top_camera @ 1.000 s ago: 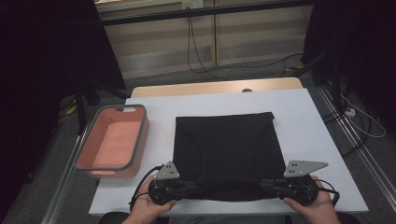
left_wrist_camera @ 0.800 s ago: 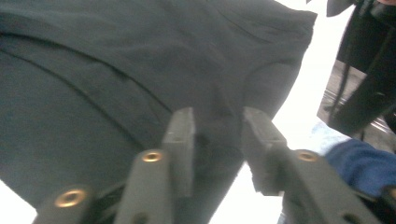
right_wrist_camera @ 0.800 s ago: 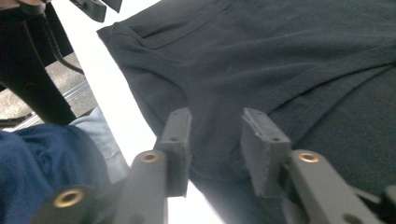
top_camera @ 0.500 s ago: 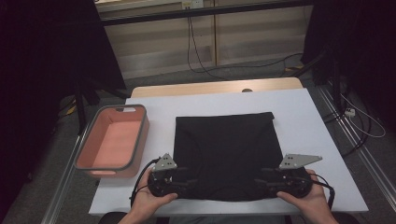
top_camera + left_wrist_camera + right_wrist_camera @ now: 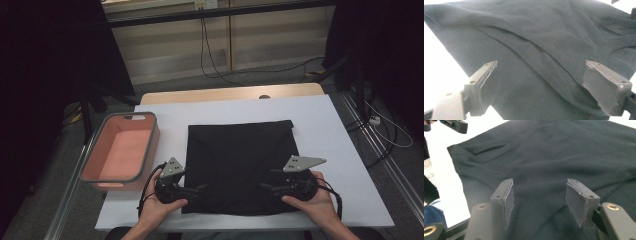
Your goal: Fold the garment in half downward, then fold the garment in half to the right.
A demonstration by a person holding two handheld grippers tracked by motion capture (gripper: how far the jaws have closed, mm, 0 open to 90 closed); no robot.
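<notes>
1. Nearest edge: the left gripper and right gripper sit low over the near hem of the shirt, one hand on each. Both jaw pairs have just been opening. In the left gripper view the left gripper stands wide, cloth lying flat below the pads, nothing pinched. Same in the right gripper view: the right gripper is parted and the pads are clear of the fabric.
2. Progress, my read: the shirt is already folded to a rough square and laid flat mid-table, released, not held. If the tub is the destination, the pick-up and drop-in are still to do. Can't tell whether another fold is planned.
3. Shirt: black knit, matte, soft and limp. The neckline seam curves near one corner in the right gripper view; shallow ridges and one long diagonal crease show in the left gripper view. Edges fairly straight, far right corner slightly off.
4. Table: white, smooth, flat top; a bare wood strip along the far edge.
5. Tub: left of the shirt, just beside it, not touching. Pink rigid plastic, rounded rectangle, grey rim, handle slot at the far end. Empty.
6. Far side: floor, cables, dark stands. Nothing relevant.
</notes>
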